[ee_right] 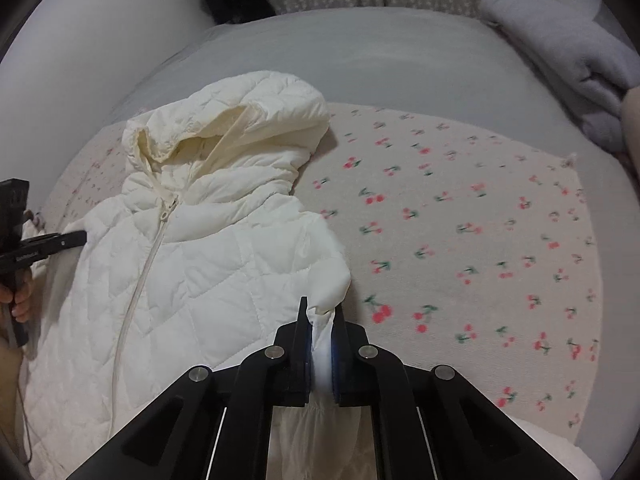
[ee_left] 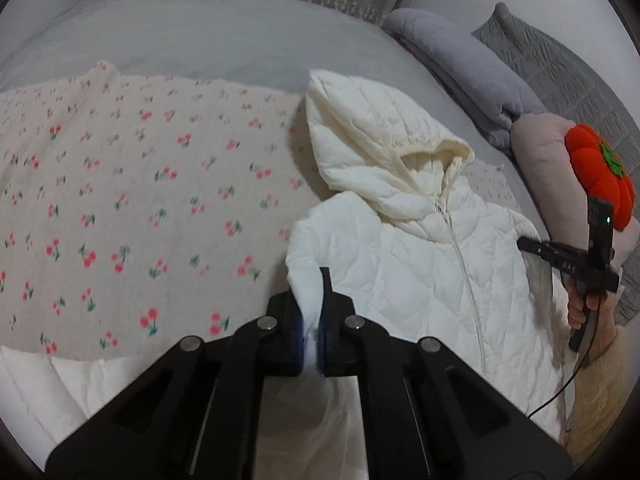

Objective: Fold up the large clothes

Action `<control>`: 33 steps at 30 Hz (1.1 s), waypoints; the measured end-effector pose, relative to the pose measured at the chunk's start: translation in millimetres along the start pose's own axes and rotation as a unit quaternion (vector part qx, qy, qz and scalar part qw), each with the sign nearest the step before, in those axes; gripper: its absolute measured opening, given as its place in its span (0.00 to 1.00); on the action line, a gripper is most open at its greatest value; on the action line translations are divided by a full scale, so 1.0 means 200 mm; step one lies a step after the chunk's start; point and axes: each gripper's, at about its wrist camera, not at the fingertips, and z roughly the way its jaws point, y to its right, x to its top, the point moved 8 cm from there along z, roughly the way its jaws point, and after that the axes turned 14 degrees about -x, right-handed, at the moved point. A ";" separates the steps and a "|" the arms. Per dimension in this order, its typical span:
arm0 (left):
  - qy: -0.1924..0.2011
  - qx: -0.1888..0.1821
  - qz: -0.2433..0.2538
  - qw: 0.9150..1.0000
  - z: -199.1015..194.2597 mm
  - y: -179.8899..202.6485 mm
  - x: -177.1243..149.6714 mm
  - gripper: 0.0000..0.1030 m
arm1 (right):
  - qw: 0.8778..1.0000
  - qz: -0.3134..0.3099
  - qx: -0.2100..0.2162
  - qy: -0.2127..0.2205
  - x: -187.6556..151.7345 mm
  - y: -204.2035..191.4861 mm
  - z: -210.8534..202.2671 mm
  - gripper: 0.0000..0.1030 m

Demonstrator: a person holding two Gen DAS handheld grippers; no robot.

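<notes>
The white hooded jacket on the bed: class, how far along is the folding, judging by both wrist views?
Done: the white jacket lies flat, zipped, hood up, on the cherry-print blanket. In hand: the left gripper and the right gripper are each shut on an edge of the jacket's fabric, at opposite sides. Left: no fold shows yet, so all of the folding remains.
</notes>
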 end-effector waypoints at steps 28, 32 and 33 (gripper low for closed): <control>-0.101 0.037 -0.034 0.994 -0.92 0.40 -1.24 0.81 | 0.993 0.106 0.035 -0.022 -1.26 0.18 -1.16 0.81; -0.131 -0.003 -0.077 0.988 -0.98 0.43 -1.55 0.81 | 0.986 0.143 0.077 -0.040 -1.50 0.17 -1.23 0.81; -0.140 -0.010 -0.084 0.987 -0.98 0.44 -1.62 0.81 | 0.983 0.153 0.088 -0.049 -1.57 0.15 -1.23 0.81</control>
